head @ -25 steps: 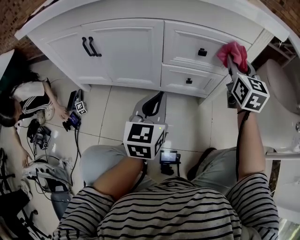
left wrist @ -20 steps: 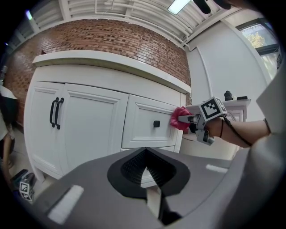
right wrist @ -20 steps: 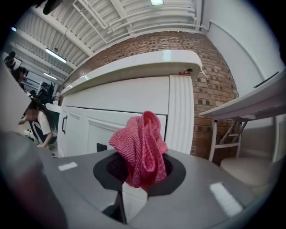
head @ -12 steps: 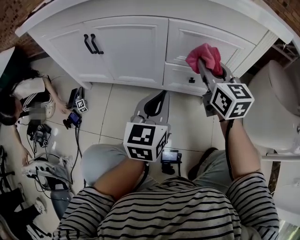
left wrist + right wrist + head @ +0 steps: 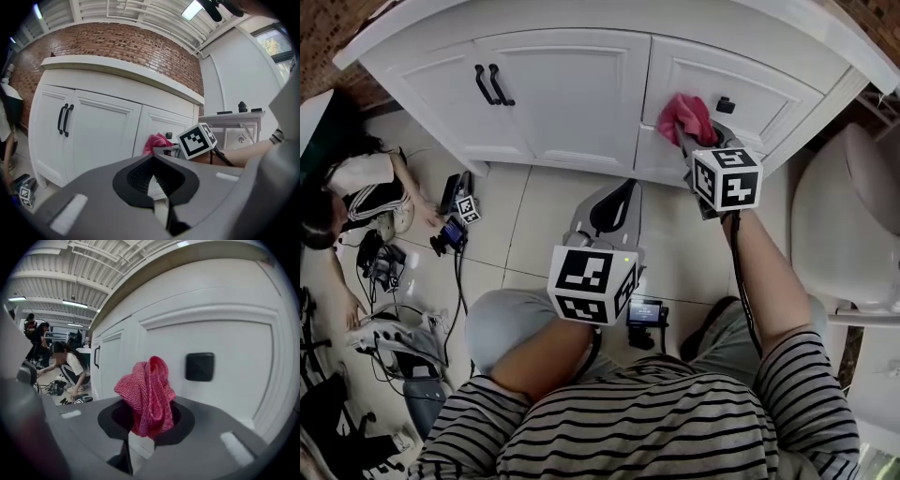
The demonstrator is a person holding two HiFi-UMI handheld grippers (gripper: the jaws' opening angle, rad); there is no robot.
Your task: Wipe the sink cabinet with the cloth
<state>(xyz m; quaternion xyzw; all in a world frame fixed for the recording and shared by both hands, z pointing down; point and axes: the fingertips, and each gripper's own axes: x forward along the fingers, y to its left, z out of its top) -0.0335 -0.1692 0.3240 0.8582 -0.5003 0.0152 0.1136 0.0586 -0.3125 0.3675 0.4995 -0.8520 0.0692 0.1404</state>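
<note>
The white sink cabinet [image 5: 572, 94] fills the top of the head view, with two doors on black handles [image 5: 487, 84] and drawers at the right. My right gripper [image 5: 689, 133] is shut on a pink cloth [image 5: 685, 114], which presses on the upper drawer front just left of its black knob [image 5: 727, 104]. In the right gripper view the cloth [image 5: 146, 392] bunches up out of the gripper [image 5: 147, 427], with the knob [image 5: 199, 366] to its right. My left gripper [image 5: 622, 192] hangs shut and empty over the floor tiles, short of the cabinet [image 5: 103, 126]; it sees the cloth [image 5: 157, 142].
A person [image 5: 361, 192] crouches on the floor at the left among cables and devices [image 5: 389, 309]. A small marker cube [image 5: 467, 208] lies near the cabinet foot. A white toilet [image 5: 844, 225] stands at the right. A small screen device [image 5: 643, 312] sits between my knees.
My right gripper has carried the cloth leftward across the upper drawer front, from right of the knob to left of it. The left gripper has stayed put.
</note>
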